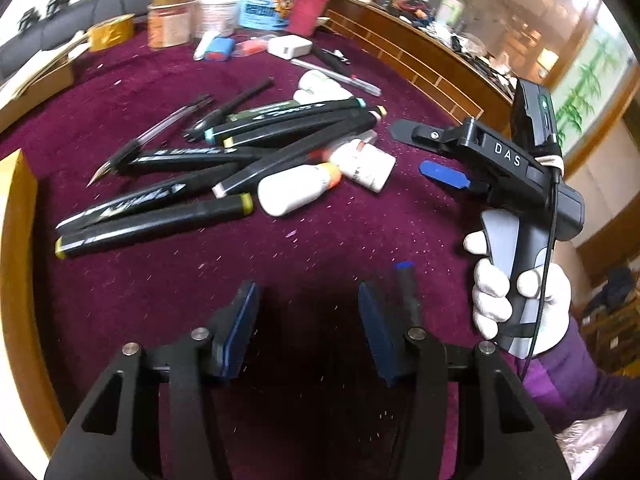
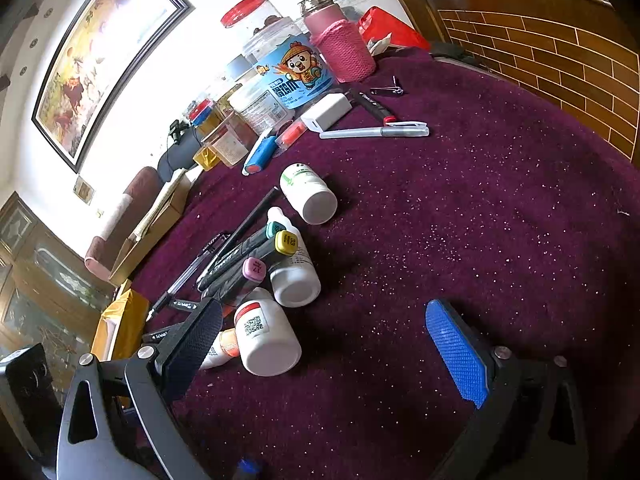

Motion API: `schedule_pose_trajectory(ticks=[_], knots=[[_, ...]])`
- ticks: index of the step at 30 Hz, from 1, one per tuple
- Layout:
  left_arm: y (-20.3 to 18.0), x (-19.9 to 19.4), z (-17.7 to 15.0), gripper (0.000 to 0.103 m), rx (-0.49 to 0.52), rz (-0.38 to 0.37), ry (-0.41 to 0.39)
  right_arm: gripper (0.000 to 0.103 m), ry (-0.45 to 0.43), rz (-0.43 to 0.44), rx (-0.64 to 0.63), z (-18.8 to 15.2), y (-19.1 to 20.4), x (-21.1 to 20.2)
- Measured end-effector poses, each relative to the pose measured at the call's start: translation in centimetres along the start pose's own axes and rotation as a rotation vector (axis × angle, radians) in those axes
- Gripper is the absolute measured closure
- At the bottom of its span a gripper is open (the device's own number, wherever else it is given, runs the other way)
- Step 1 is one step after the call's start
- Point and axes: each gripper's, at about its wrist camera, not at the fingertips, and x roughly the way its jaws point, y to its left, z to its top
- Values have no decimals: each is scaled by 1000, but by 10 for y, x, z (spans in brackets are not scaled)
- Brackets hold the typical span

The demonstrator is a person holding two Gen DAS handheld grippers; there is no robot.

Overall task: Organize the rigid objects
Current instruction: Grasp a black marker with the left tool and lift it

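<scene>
A heap of black markers (image 1: pixel 168 184) with coloured end caps, thin pens (image 1: pixel 160 132) and small white bottles (image 1: pixel 288 192) lies on a purple cloth (image 1: pixel 320 240). My left gripper (image 1: pixel 308 300) hovers in front of the heap, its blue pads half apart with nothing between them. A blurred dark marker with a blue end (image 1: pixel 404 280) shows along the outside of its right finger; whether it touches is unclear. My right gripper (image 1: pixel 408 148) (image 2: pixel 324 306), held by a white-gloved hand (image 1: pixel 520 300), stands open and empty beside the bottles. One white bottle (image 2: pixel 268 336) lies just inside its black finger (image 2: pixel 196 336).
Jars, a blue printed tub (image 2: pixel 292 76) and a pink flask (image 2: pixel 340 44) stand at the far edge with a white charger (image 2: pixel 326 112) and a silver pen (image 2: pixel 376 132). A yellow box (image 1: pixel 16 208) sits left of the heap. A wooden brick-pattern rail (image 2: pixel 560 60) borders the right.
</scene>
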Motion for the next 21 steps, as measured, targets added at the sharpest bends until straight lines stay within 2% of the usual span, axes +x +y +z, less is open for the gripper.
schedule_pose_trajectory(ticks=[1,4,8,9,12,13,14,15,16,21], knots=[[-5,-2,-3,53,5,7,2,3,0,0,-1,0,-1,0],[-29,-1,-13,52,49,-34,3,3,0,-6,-6,-1,-1,0],[-66,15,-20,48,84,-68,43,3,0,-1,-1,0,-1,0],[-76,20,-20,48,112,-58,46,3,0,0,1,0,-1,0],[-104,37,-29,48,215,68,42,3,-2,5,7,0,-2,0],[-109,38,-30,56,244,108,41,3,-3,5,7,0,-2,0],[-111,37,-31,79,260,143,31,3,-3,6,9,0,-2,0],[-106,34,-29,91,242,131,31,3,-3,7,10,0,-2,0],[-94,31,-26,91,190,110,35,3,-4,8,10,0,-3,0],[-25,7,-25,91,-41,118,11,3,-3,-1,3,-1,-2,0]])
